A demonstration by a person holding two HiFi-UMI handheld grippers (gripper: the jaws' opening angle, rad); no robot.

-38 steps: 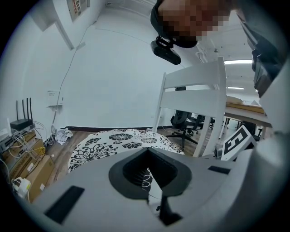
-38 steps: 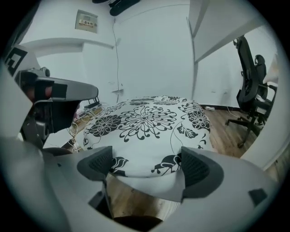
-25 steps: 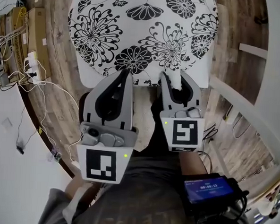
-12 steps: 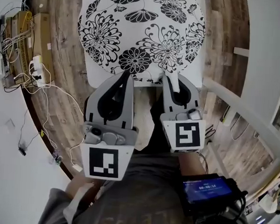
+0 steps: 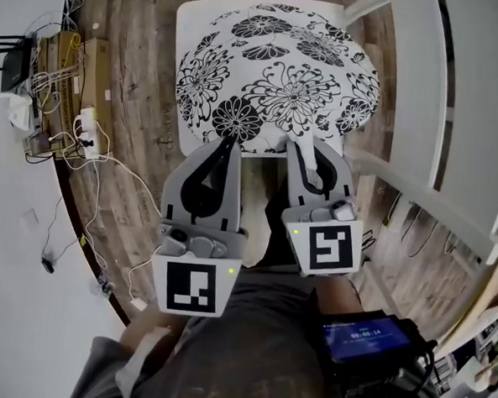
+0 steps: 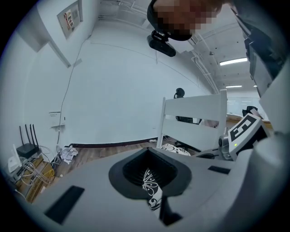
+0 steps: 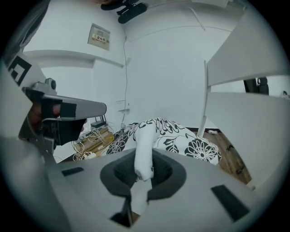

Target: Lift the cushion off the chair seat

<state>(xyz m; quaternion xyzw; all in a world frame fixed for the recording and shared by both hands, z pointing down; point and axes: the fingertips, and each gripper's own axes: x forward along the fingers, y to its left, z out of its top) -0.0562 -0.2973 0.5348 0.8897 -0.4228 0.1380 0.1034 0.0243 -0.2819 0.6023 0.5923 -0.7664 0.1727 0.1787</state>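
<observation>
The white cushion (image 5: 282, 78) with black flower print hangs above the white chair seat (image 5: 185, 30), which shows along its far left side. My left gripper (image 5: 229, 142) is shut on the cushion's near edge; a strip of printed fabric (image 6: 152, 192) sits pinched between its jaws. My right gripper (image 5: 307, 149) is shut on the near right corner, and a white fold of the cushion (image 7: 142, 163) rises out of its jaws to the rest of the cushion (image 7: 181, 136). The two grippers are side by side, close together.
The white chair back (image 5: 422, 120) stands just right of the cushion. On the wooden floor at the left lie a power strip (image 5: 89, 129), tangled cables and cardboard boxes (image 5: 63, 73). The person's legs are directly under the grippers.
Both grippers have risen together with the cushion's near edge in them. The cushion has come up off the seat, and the seat's white edge now shows at its far left.
</observation>
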